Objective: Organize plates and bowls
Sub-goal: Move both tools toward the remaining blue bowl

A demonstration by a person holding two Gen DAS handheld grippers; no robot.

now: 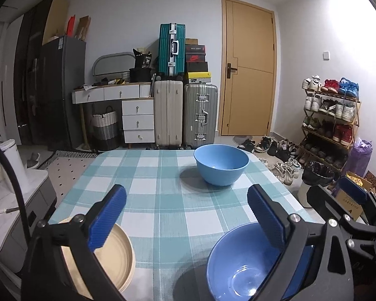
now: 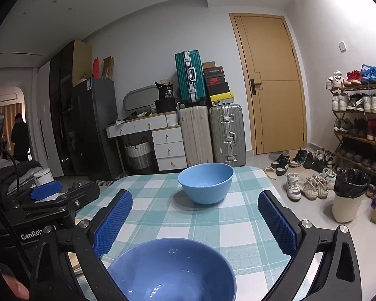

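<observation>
Both grippers' fingers are spread wide, holding nothing. Left gripper (image 1: 186, 215) hovers over the table's (image 1: 163, 200) near edge; right gripper (image 2: 195, 222) is beside it, above the dark blue bowl (image 2: 173, 273) at the near edge. Light blue bowl (image 2: 205, 183) sits near the far edge, beige plates (image 1: 115, 255) at the near left corner. Bowls look like rigid, light plastic, smooth and likely slippery: pinch the rim wall. Plates: grip the edge of the stack.
</observation>
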